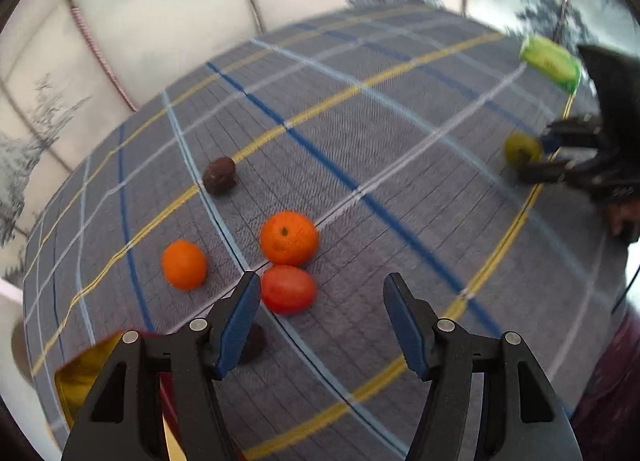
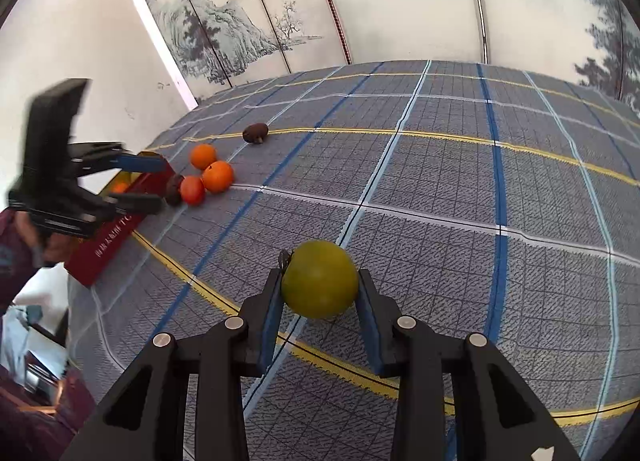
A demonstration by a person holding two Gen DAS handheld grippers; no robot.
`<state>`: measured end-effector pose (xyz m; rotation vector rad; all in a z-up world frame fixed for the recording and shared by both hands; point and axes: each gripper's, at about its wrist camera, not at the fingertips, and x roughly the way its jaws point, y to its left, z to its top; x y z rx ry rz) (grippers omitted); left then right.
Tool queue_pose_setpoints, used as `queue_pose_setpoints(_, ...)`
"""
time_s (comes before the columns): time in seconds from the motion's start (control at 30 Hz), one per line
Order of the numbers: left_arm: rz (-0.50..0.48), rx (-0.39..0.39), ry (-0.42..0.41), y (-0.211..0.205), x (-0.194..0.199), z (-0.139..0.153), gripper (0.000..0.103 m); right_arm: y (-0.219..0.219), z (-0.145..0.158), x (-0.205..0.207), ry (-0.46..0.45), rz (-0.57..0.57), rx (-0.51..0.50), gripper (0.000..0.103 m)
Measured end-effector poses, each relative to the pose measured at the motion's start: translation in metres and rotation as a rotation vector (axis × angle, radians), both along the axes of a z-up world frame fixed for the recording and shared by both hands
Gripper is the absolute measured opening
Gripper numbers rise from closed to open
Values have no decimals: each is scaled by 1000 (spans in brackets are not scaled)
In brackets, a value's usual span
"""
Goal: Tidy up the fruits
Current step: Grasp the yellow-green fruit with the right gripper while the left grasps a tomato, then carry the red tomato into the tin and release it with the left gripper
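My right gripper [image 2: 320, 281] is shut on a yellow-green round fruit [image 2: 319, 279], held just above the plaid cloth; it also shows in the left wrist view [image 1: 520, 147]. My left gripper [image 1: 320, 297] is open and empty, just in front of a red fruit [image 1: 289, 289]. Beside that lie two oranges [image 1: 289, 237] [image 1: 184, 265], a dark brown fruit [image 1: 219, 175] farther off, and another dark fruit [image 1: 253, 342] partly hidden behind my left finger. In the right wrist view the left gripper [image 2: 140, 183] hovers by this cluster [image 2: 217, 176].
A red box with a gold inside [image 1: 86, 373] sits at the table's left edge, also in the right wrist view [image 2: 108, 247]. A green packet [image 1: 551, 63] lies at the far right. The plaid cloth [image 2: 440, 189] covers the table; painted screens stand behind.
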<state>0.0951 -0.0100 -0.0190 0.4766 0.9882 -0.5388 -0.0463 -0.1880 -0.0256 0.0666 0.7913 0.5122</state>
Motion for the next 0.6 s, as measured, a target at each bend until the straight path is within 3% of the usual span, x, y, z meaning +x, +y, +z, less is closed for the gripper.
queue_pose_setpoints(0.13, -4, 34, 33, 2, 15, -16, 64, 3, 1, 2, 5, 23, 3, 34)
queue_pose_setpoints(0.3, 31, -5, 123, 7, 29, -24, 56, 6, 0, 4, 15, 37, -1, 34)
queue_pose_setpoints(0.33, 39, -3, 134, 7, 30, -25, 53, 8, -1, 5, 19, 39, -3, 34)
queue_pose_setpoints(0.4, 91, 10, 132, 9, 32, -23, 35, 8, -2, 6, 25, 39, -3, 35)
queue_pose_setpoints(0.43, 127, 3, 144, 11, 32, -21, 36, 7, -2, 7, 27, 36, -3, 35)
queue_pose_setpoints(0.5, 196, -94, 172, 16, 23, -12, 36, 7, -4, 9, 41, 30, -4, 35)
queue_pose_setpoints(0.6, 269, -187, 123, 16, -7, 6, 36, 8, -7, 11, 54, 24, -21, 35)
